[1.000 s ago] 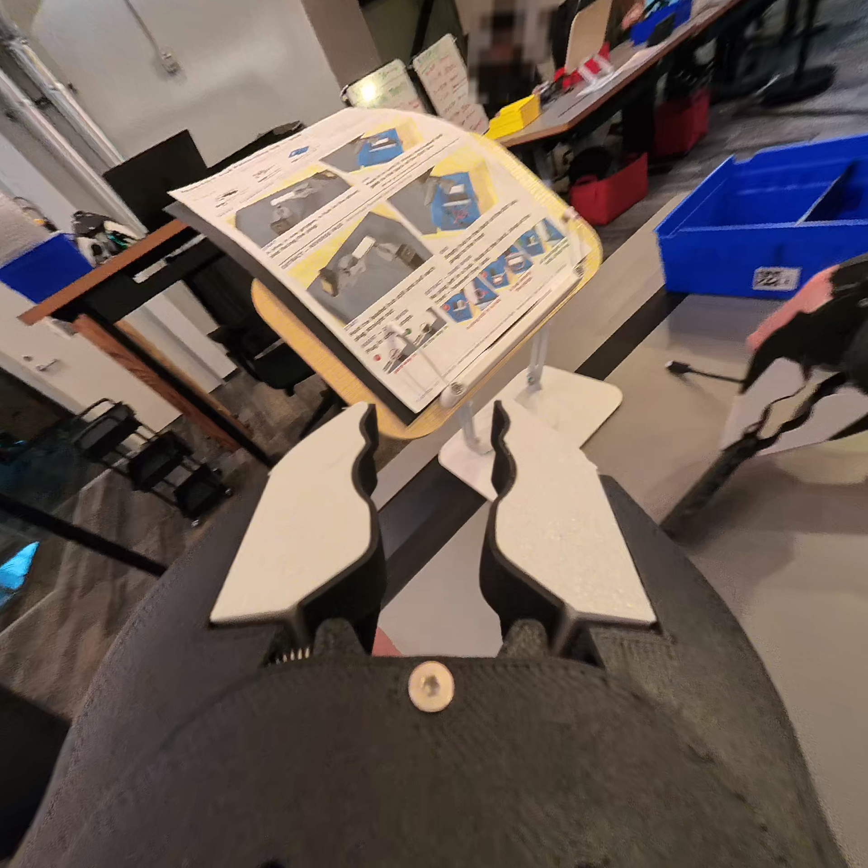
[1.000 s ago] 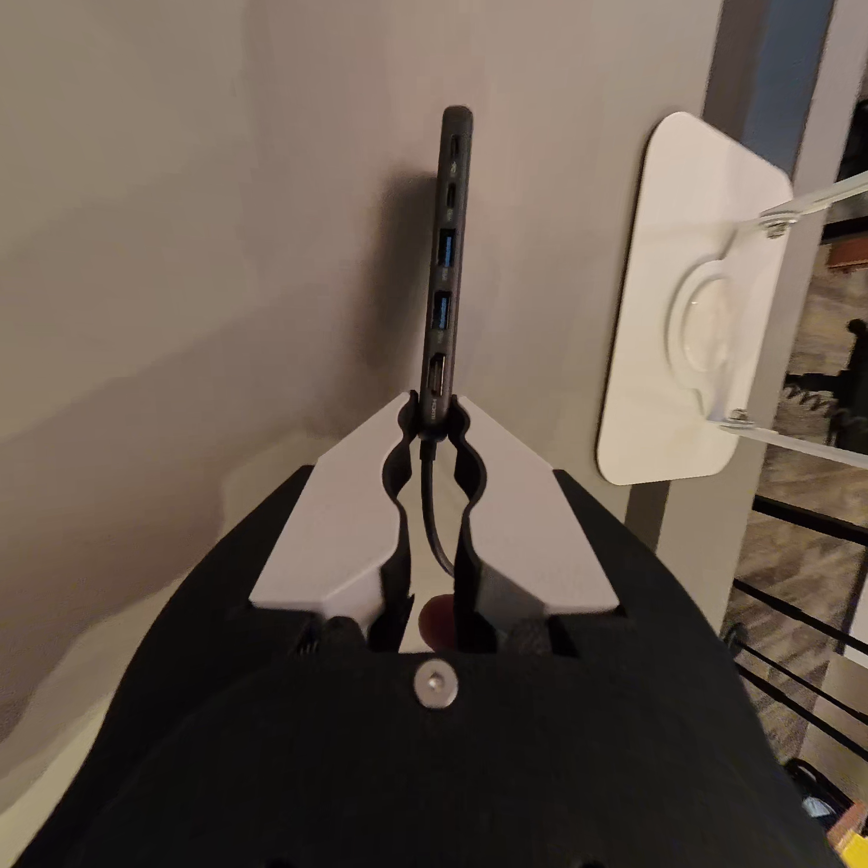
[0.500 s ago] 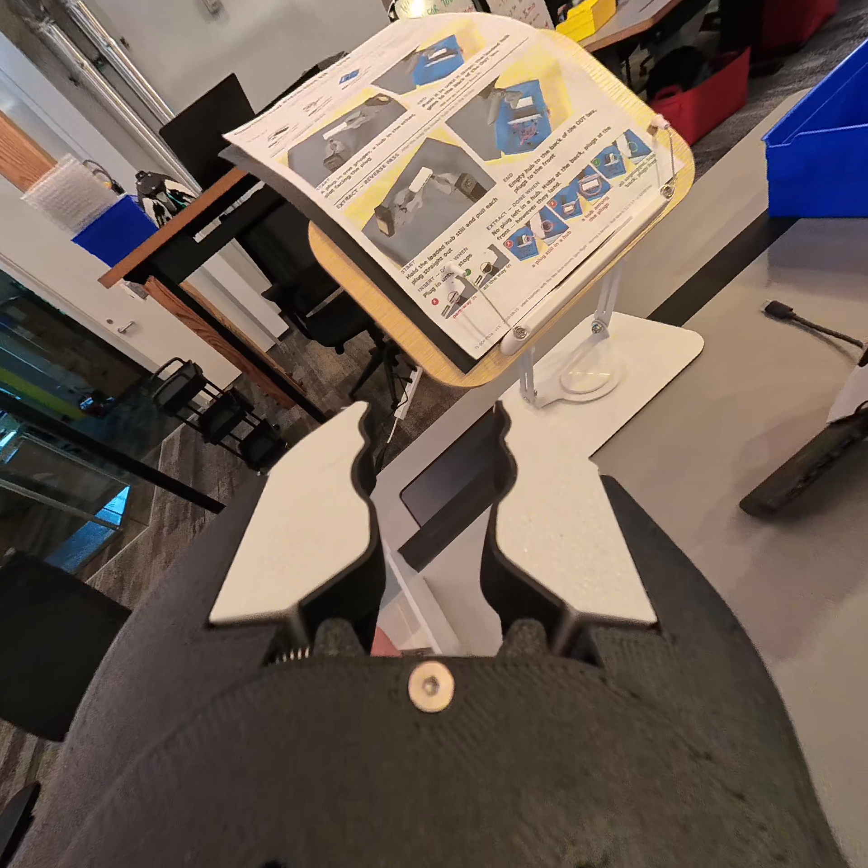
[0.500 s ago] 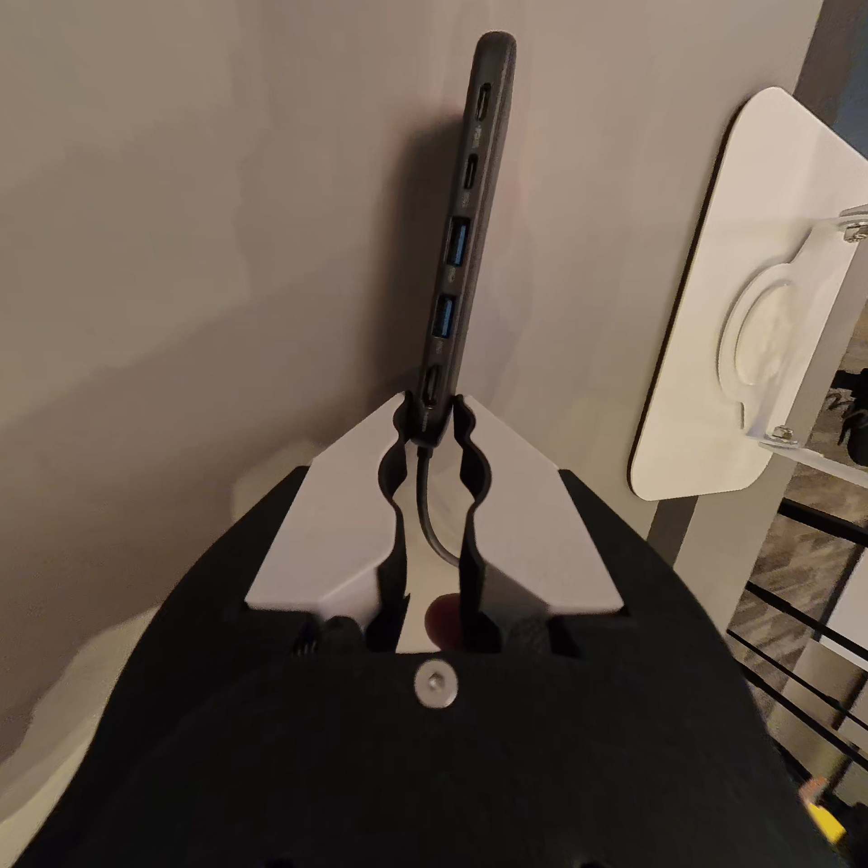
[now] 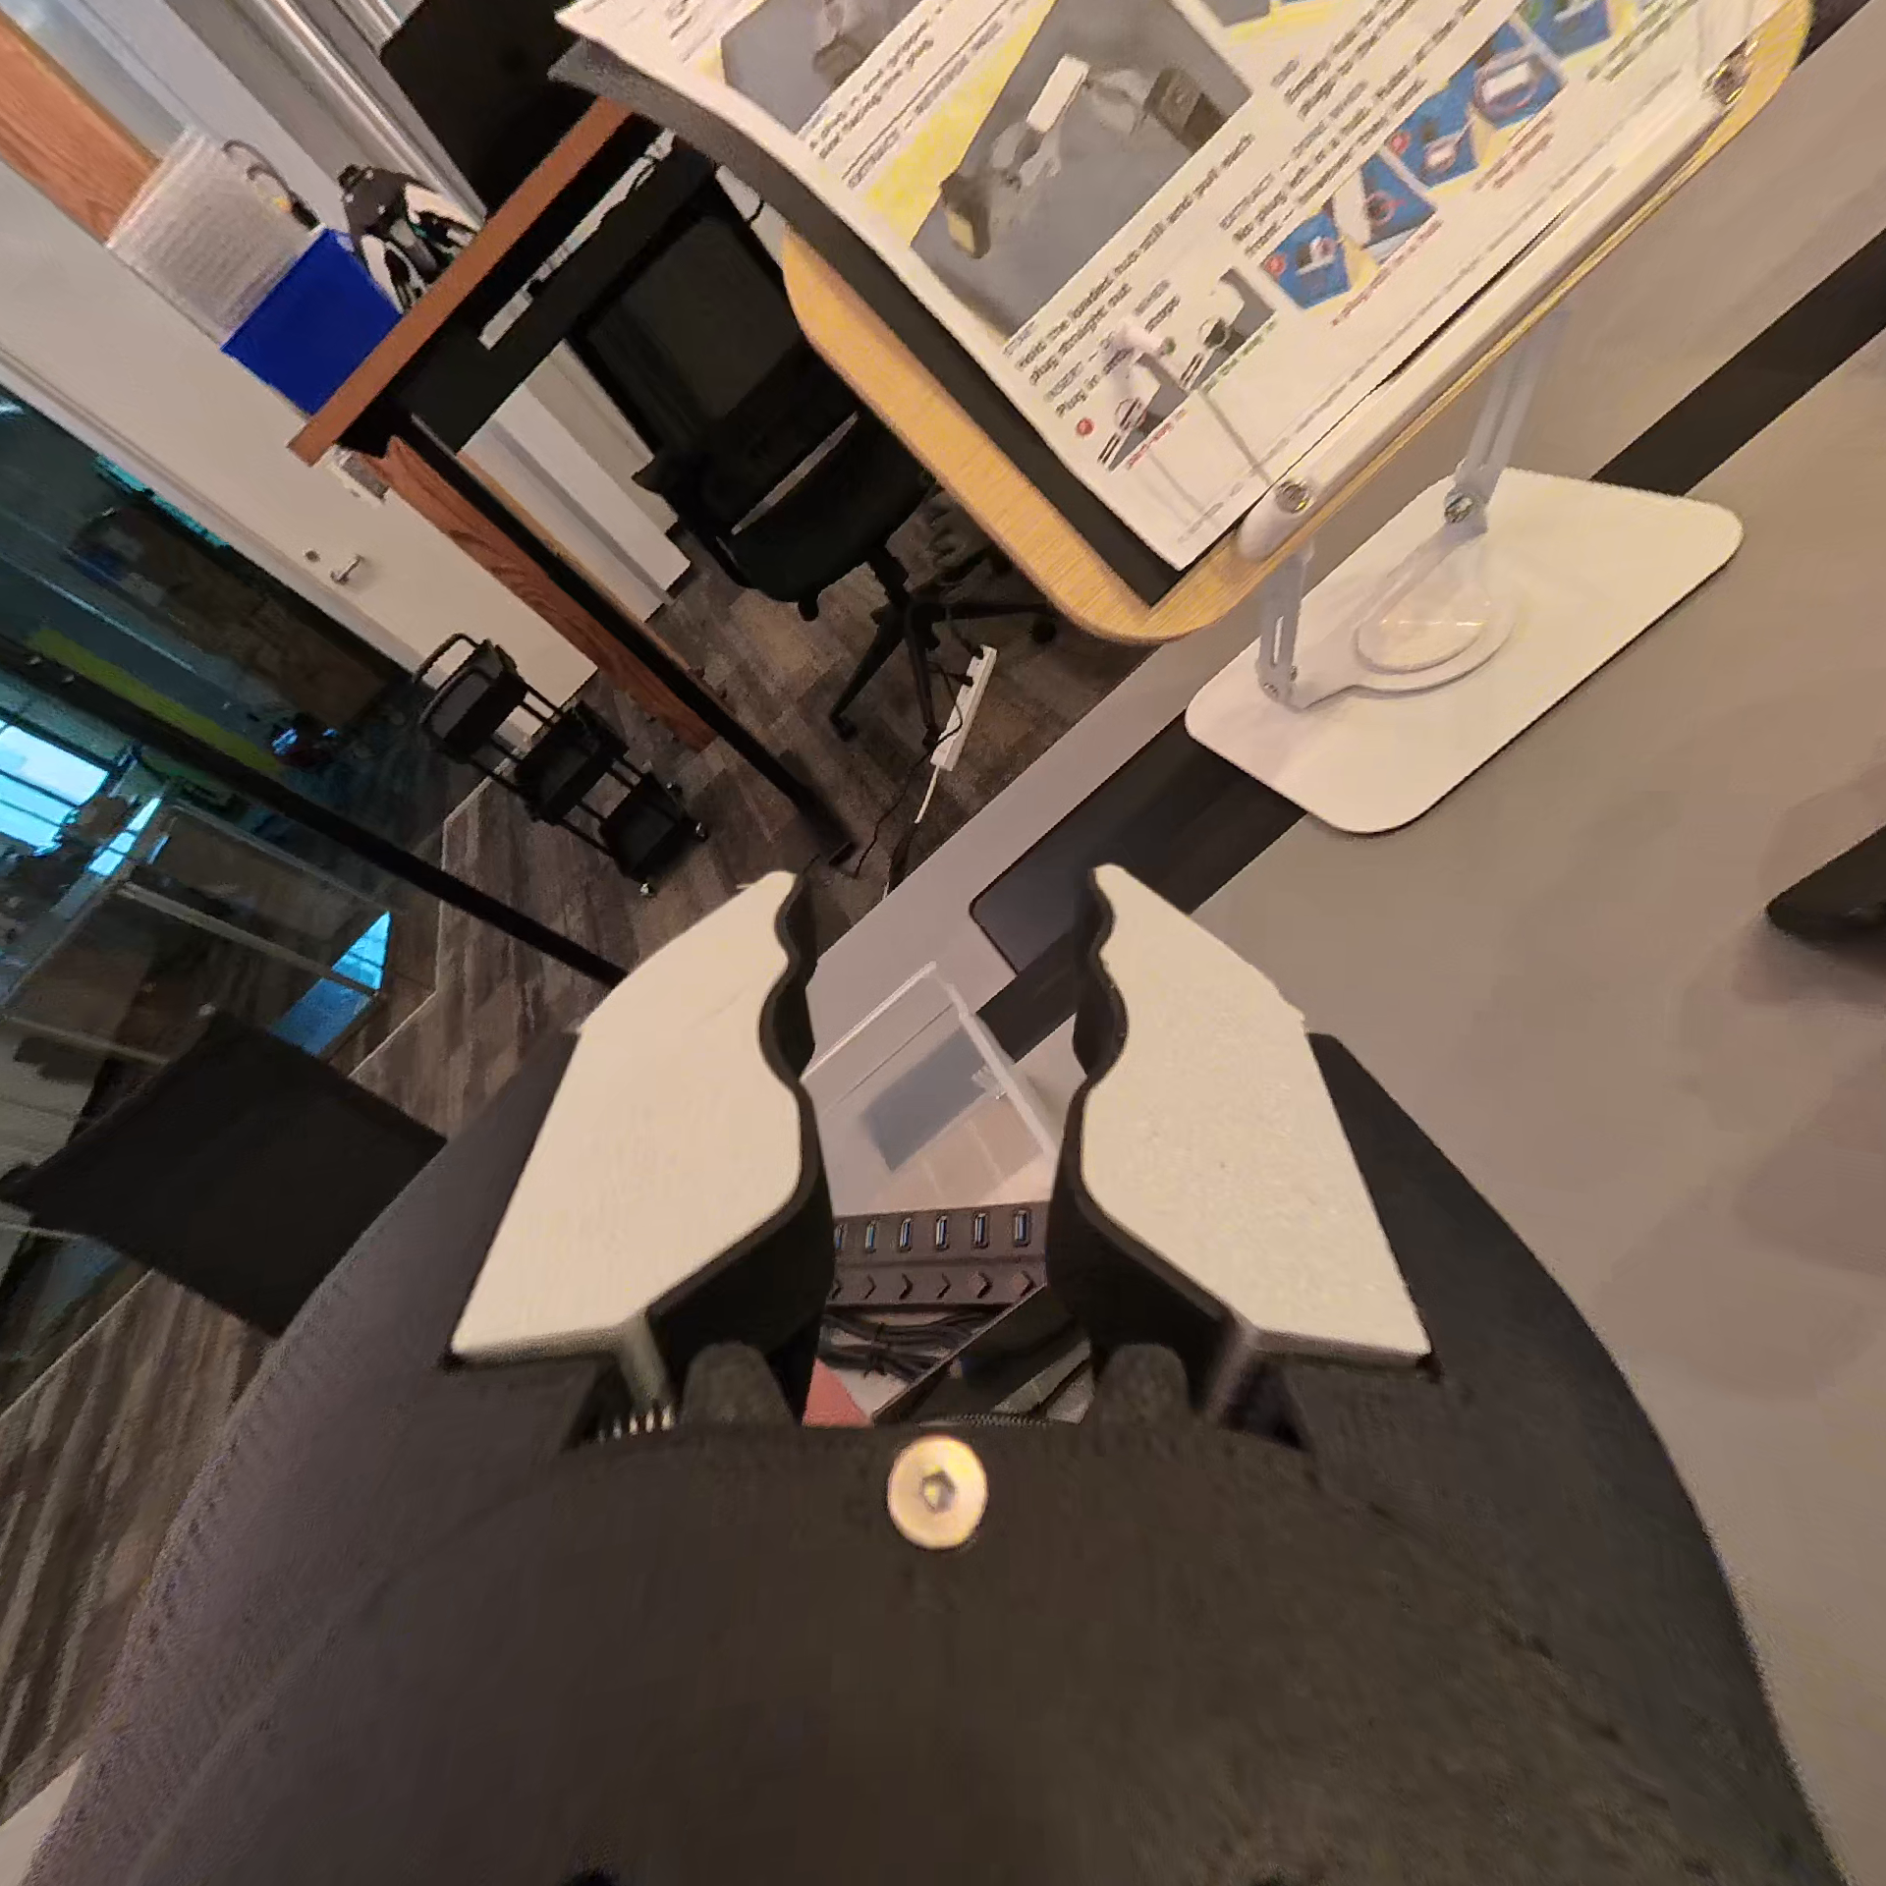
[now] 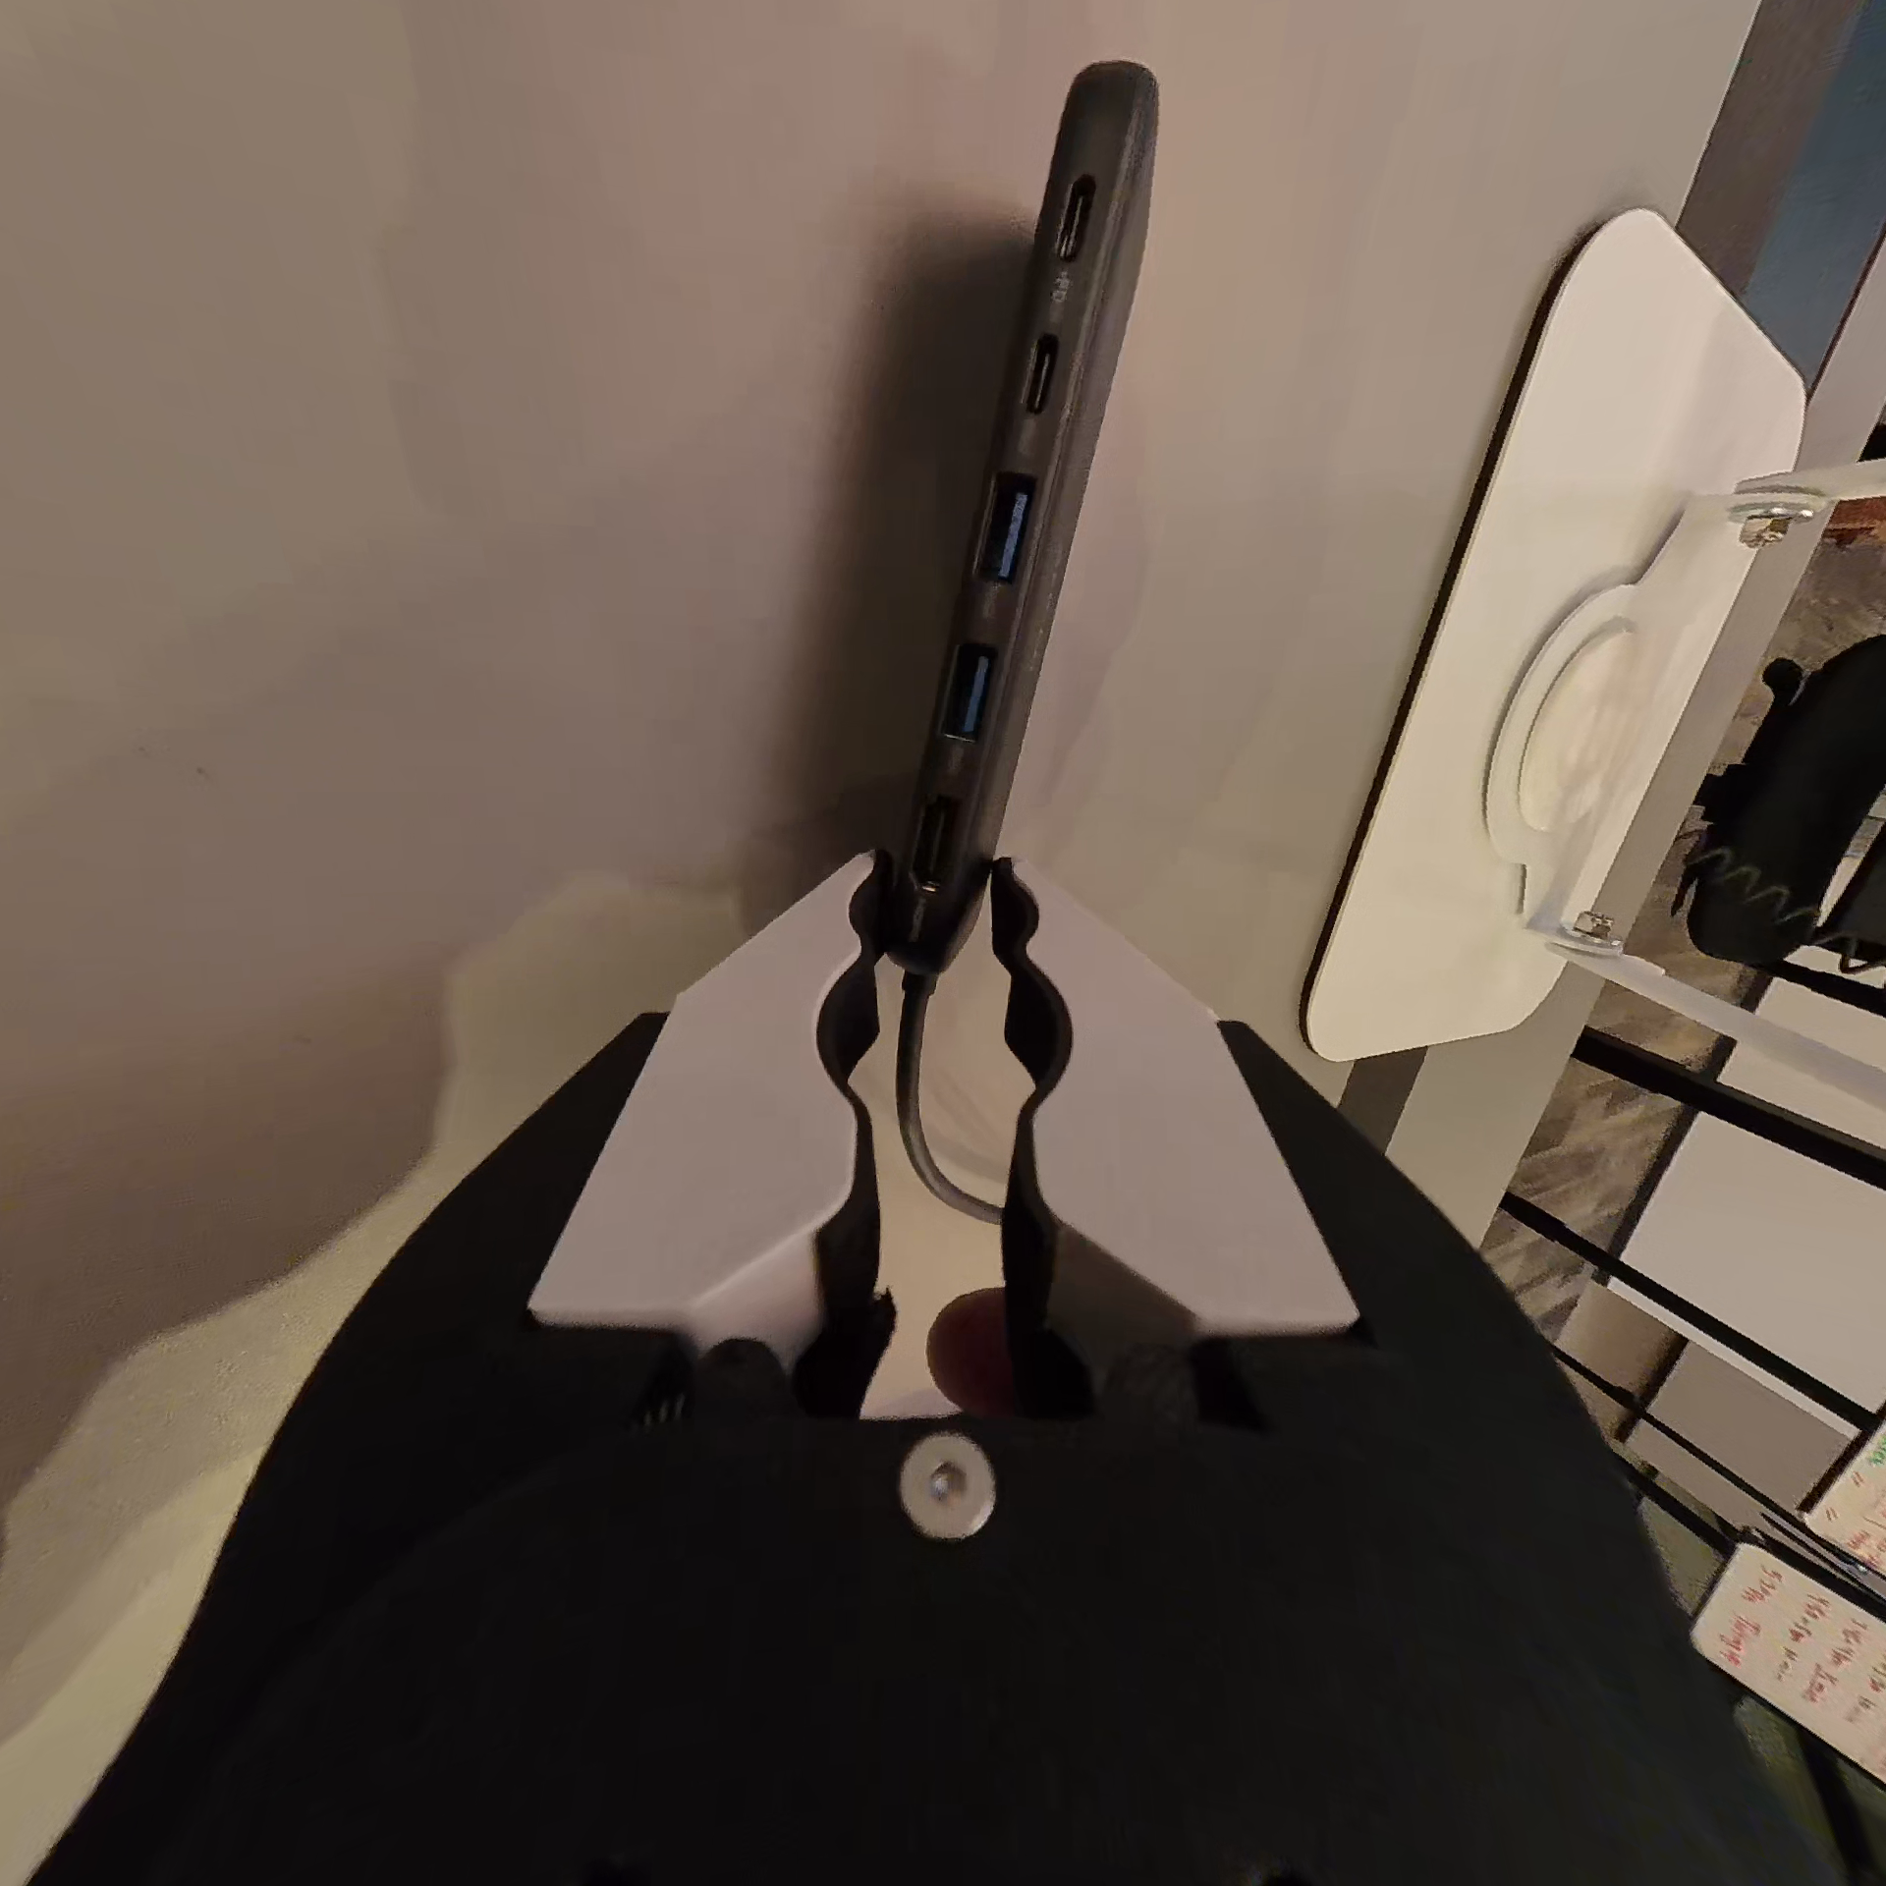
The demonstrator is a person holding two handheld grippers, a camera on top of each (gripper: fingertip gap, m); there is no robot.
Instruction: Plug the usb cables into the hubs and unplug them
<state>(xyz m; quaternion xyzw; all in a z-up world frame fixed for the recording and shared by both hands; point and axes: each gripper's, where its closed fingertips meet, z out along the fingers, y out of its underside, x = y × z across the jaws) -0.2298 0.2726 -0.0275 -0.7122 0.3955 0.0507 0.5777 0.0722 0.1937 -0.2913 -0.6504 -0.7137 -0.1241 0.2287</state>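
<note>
We see the right gripper (image 6: 934,878) clamped on the cable end of the slim USB hub (image 6: 1031,520), long axis pointing away over the grey table (image 6: 408,510), while the left gripper (image 5: 944,898) hangs open and empty

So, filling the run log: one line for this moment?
right gripper: shut on slim hub | left gripper: open, empty | hub ports: empty

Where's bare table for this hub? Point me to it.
Free: the grey table between the white stand base and the left claw, and the broad stretch left of the slim hub held in the right claw. Crowded: beneath the left claw, where a clear box, a multi-port hub and cables sit.
</note>
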